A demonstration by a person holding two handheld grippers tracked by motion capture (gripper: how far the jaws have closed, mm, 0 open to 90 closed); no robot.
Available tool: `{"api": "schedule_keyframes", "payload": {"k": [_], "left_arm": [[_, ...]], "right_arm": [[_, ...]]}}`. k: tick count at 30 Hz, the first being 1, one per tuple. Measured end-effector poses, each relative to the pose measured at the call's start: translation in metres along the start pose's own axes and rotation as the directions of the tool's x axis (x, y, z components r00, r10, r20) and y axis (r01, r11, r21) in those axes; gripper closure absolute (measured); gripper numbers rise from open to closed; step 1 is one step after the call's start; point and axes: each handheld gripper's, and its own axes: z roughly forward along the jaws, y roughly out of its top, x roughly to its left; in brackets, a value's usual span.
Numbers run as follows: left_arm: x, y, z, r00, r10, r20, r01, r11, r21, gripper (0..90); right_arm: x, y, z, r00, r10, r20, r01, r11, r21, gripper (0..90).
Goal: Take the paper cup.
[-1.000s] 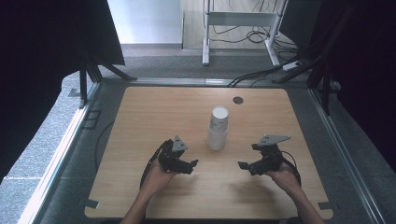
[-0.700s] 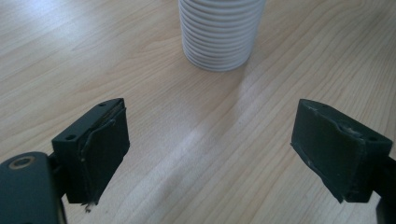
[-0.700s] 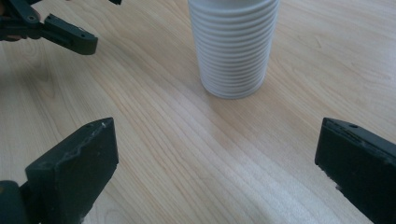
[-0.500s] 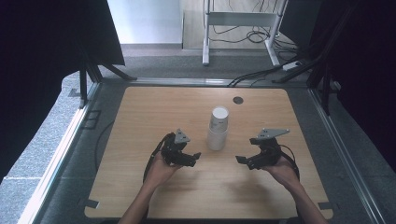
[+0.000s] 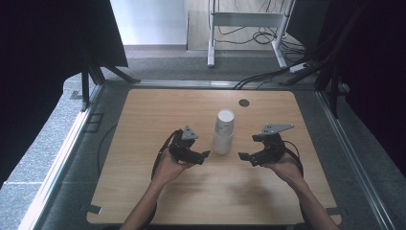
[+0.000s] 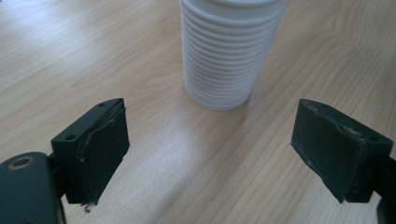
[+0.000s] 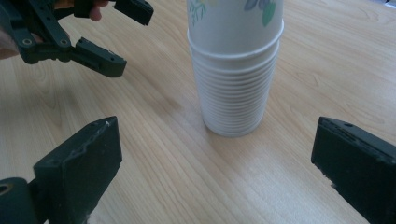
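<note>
White paper cups (image 5: 223,132) are stacked mid-desk (image 5: 143,124), untouched. The stack is flanked by the left gripper (image 5: 205,155) and right gripper (image 5: 242,156), both spread wide; grasping and separating remain undone.

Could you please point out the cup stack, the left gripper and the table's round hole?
cup stack (image 5: 223,132), high view, side of the stack.
left gripper (image 5: 204,156), high view, between its fingertips.
round hole (image 5: 244,102), high view, its centre.
</note>
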Motion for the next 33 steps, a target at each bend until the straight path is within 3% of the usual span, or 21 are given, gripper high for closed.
{"api": "schedule_keyframes", "payload": {"k": [21, 33], "left_arm": [[-0.001, 0.026, 0.025, 0.9978, 0.044, 0.049, -0.044, 0.9990, -0.007, 10.8], [-0.001, 0.034, 0.039, 0.9973, 0.053, 0.050, -0.053, 0.9986, -0.001, 11.2]], "right_arm": [[-0.008, 0.031, 0.009, 0.9996, -0.012, -0.026, 0.012, 1.000, -0.021, 3.2], [-0.014, 0.050, 0.014, 0.9996, -0.019, -0.023, 0.018, 0.999, -0.037, 9.0]]}}
